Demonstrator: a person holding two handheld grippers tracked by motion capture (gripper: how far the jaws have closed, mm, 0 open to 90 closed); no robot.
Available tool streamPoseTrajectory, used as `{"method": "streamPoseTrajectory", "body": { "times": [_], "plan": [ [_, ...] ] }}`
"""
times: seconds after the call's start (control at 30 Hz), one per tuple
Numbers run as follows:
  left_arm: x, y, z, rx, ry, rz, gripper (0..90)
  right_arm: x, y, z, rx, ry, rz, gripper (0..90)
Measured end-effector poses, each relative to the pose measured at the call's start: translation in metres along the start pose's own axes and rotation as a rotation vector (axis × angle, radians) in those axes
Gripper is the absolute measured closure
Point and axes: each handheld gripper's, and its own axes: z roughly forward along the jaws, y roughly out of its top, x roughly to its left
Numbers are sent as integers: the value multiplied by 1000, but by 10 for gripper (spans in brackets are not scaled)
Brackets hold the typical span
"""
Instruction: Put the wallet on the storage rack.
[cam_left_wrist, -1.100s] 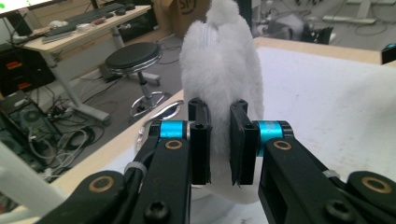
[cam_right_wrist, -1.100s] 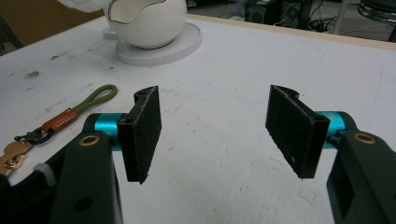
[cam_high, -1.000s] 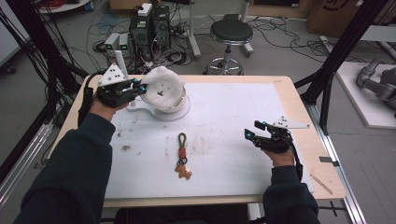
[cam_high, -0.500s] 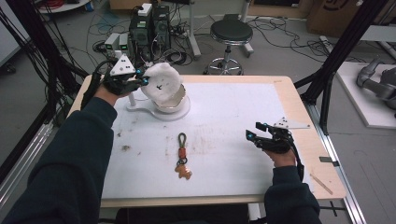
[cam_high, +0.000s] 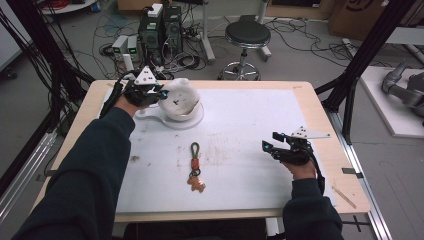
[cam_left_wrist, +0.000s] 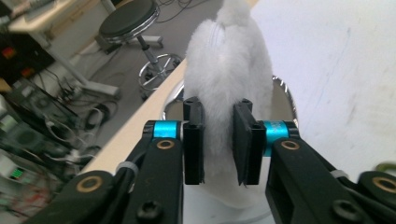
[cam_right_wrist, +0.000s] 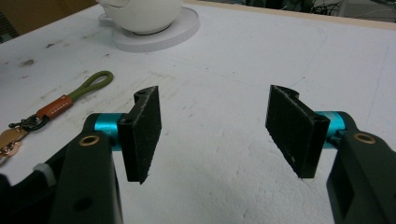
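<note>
White fluffy plush toy (cam_high: 179, 95) held up at the far left of the table (cam_high: 310, 107), just above a white bowl (cam_high: 184, 112) sitting on a round white handled board (cam_high: 170, 119). In the left gripper view, plush toy (cam_left_wrist: 229, 84) pinched between the two black fingers (cam_left_wrist: 193, 140), fur bulging out above and below the pads, bowl rim visible behind it. Left gripper (cam_high: 156, 94) clamped on the toy's side, grey three-cornered plate on top, person's left hand (cam_high: 131, 95) wrapped round the body, dark sleeve reaching diagonally across the left of the table.

Nearer the front edge, about mid-table, a keychain (cam_high: 195, 167) lying flat on the white mat: olive-green cord loop at the far end, orange-brown leather tab in the middle, small orange charm at the near end. Well apart from bowl and board. Seen again in the right gripper view as keychain (cam_right_wrist: 56, 106) at the left, with bowl (cam_right_wrist: 140, 14) and board (cam_right_wrist: 161, 35) farther back.

Right gripper (cam_high: 274, 148) low over the right side of the table, held by the right hand (cam_high: 300, 167), pointing left toward the middle. Fingers (cam_right_wrist: 142, 133) wide apart with bare mat between them, gripping nothing.

Beyond the table's far edge, a black round stool (cam_high: 247, 37), computer towers (cam_high: 161, 27) and tangled cables on the floor.
</note>
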Motion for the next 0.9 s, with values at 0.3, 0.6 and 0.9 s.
{"method": "streamPoseTrajectory", "body": {
  "times": [0.3,0.6,0.9],
  "plan": [
    [-4,-23,7,-20,-54,-236,487,0,0,1,5,2,0,365],
    [-4,-31,8,34,-49,-280,466,0,-1,1,12,3,9,366],
    [-9,-23,3,36,91,-73,791,-1,-1,1,15,7,13,366]
  ]
}}
